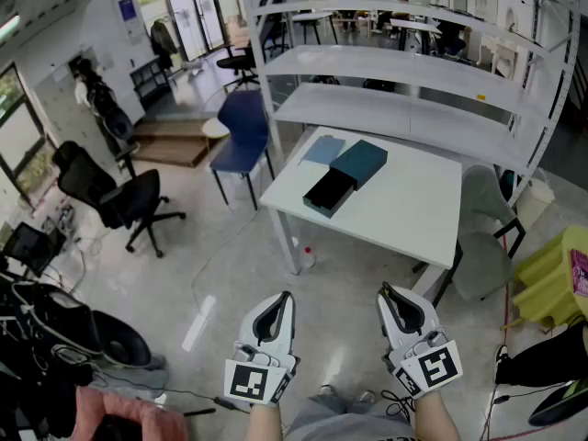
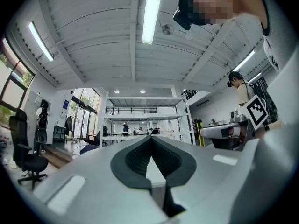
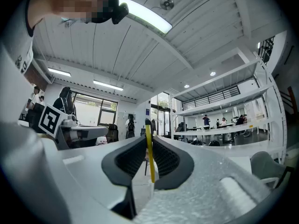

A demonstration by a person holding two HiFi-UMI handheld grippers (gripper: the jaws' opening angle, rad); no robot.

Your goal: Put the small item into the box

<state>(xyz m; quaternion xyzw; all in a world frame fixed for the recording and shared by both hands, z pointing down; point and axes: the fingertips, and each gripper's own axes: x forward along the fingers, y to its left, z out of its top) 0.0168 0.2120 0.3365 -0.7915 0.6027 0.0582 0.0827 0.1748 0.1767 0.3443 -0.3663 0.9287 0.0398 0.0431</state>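
A dark teal box (image 1: pixel 360 163) lies on the white table (image 1: pixel 404 214) ahead, its black inner part (image 1: pixel 328 192) slid out toward me, with a flat blue-grey piece (image 1: pixel 323 149) beside it. Both grippers hang low in the head view, well short of the table and over the floor. My right gripper (image 3: pixel 148 139) is shut on a thin yellow strip with a dark tip (image 3: pixel 150 157), which stands upright between the pads. In the head view the right gripper (image 1: pixel 393 299) hides that strip. My left gripper (image 1: pixel 276 306) (image 2: pixel 152 138) has its pads together with nothing between them.
A blue chair (image 1: pixel 241 136) stands at the table's left corner and a grey chair (image 1: pixel 482 232) at its right side. White shelving (image 1: pixel 404 72) rises behind the table. A black office chair (image 1: pixel 110 196) and cables sit on the left, a yellow-green block (image 1: pixel 551 278) on the right.
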